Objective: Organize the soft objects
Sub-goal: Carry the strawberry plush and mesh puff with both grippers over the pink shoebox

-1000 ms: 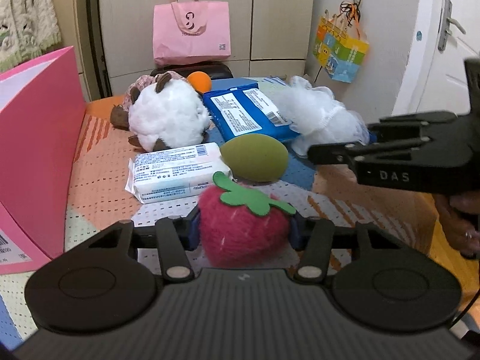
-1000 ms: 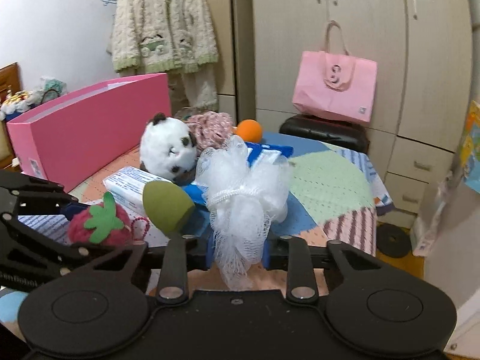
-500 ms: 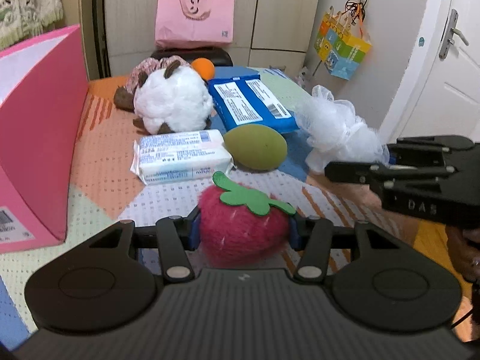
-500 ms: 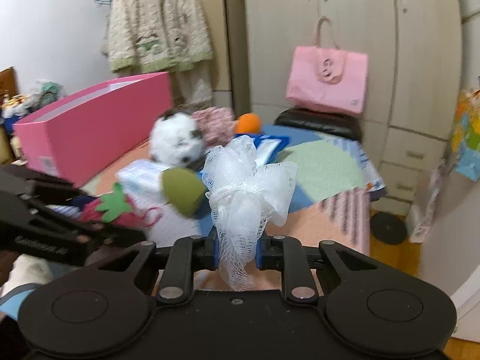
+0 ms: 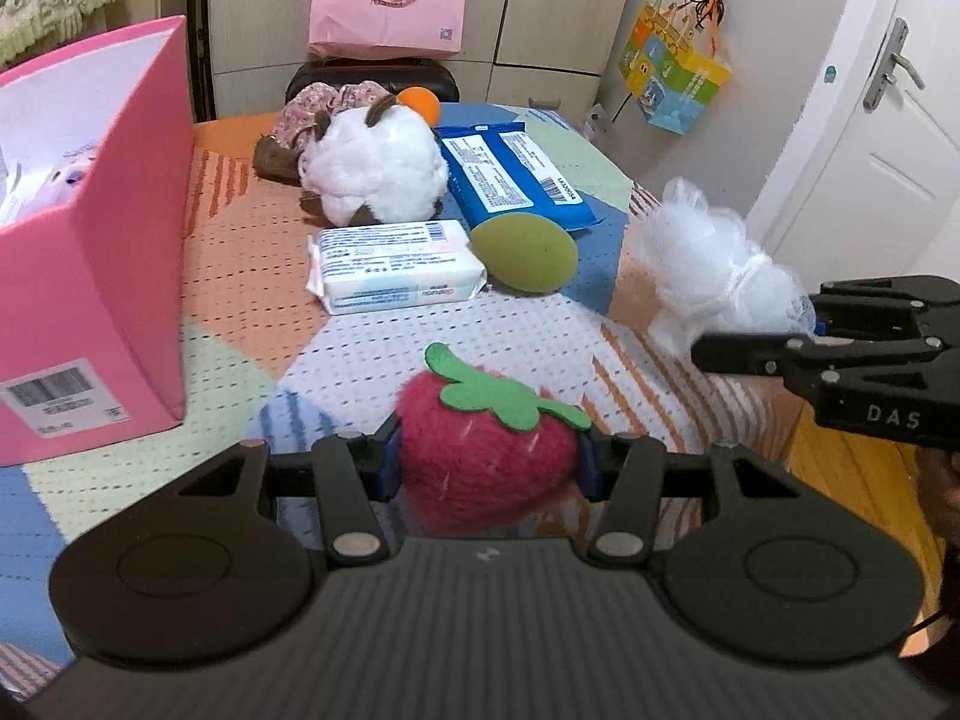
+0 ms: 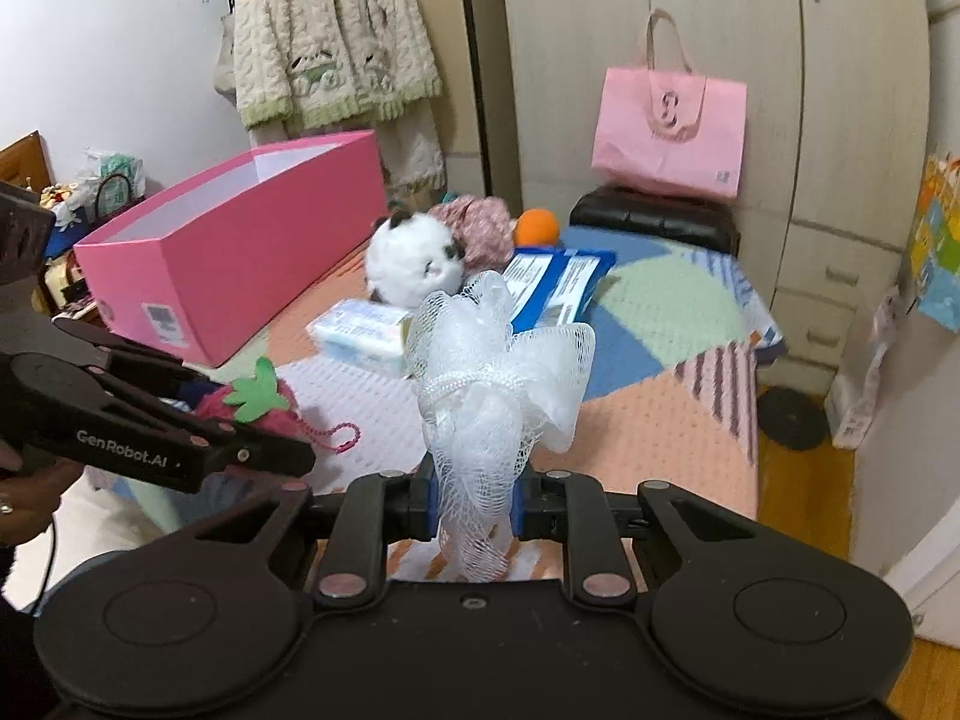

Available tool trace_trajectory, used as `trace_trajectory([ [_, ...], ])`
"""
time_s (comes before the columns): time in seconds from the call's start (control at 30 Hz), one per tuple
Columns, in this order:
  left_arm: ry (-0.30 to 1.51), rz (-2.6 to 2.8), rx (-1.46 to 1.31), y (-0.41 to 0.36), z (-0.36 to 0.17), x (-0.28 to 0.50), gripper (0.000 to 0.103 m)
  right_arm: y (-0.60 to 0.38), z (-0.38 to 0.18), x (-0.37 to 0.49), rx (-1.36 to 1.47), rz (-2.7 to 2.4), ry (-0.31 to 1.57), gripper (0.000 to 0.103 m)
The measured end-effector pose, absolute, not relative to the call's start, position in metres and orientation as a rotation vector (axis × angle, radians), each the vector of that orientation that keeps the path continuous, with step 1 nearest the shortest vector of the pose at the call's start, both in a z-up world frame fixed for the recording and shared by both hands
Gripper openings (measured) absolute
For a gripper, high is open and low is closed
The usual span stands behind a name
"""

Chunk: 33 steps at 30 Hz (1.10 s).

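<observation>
My left gripper (image 5: 486, 468) is shut on a red plush strawberry (image 5: 483, 456) with a green leaf, held above the patchwork bed cover. In the right wrist view the strawberry (image 6: 249, 399) shows at the left, a pink cord dangling from it. My right gripper (image 6: 474, 501) is shut on a white mesh bath pouf (image 6: 492, 384), lifted off the bed; the pouf (image 5: 714, 270) also shows at the right of the left wrist view. An open pink box (image 5: 90, 252) stands at the left. A white plush panda (image 5: 375, 171) and a green sponge (image 5: 522, 252) lie farther back.
A white wipes pack (image 5: 393, 267), a blue packet (image 5: 513, 174), an orange ball (image 5: 419, 101) and a floral pouch (image 5: 321, 108) lie on the bed. A pink bag (image 6: 669, 129) sits on a black stool by the wardrobe. A door (image 5: 870, 138) and bare floor are right of the bed.
Both grippers rose and drew back from the bed with their loads. The pouf came off the bed beside the blue packet. The pink box's open top came into view.
</observation>
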State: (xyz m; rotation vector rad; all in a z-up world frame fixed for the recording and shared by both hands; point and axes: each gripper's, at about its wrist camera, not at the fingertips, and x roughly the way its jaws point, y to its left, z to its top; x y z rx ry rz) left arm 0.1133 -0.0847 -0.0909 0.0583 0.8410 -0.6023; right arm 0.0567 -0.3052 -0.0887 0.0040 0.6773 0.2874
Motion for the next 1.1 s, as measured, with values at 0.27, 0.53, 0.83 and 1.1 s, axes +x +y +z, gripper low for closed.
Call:
trace_trajectory([
  [0.27, 0.864, -0.624, 0.024, -0.049, -0.077, 0.108, 0.051, -0.278, -0.082, 0.054, -0.002, 0.425, 0.766, 0.024],
  [0.53, 0.851, -0.56, -0.018, -0.002, -0.057, 0.097, 0.051, -0.236, -0.067, 0.052, -0.031, 0.58, 0.78, 0.024],
  [0.83, 0.803, -0.484, -0.009, 0.044, -0.024, 0.076, 0.051, -0.171, -0.047, 0.053, -0.169, 0.737, 0.81, 0.024],
  [1.1, 0.774, -0.444, 0.032, 0.07, 0.012, 0.074, 0.051, -0.142, -0.01, 0.064, -0.217, 0.824, 0.766, 0.024],
])
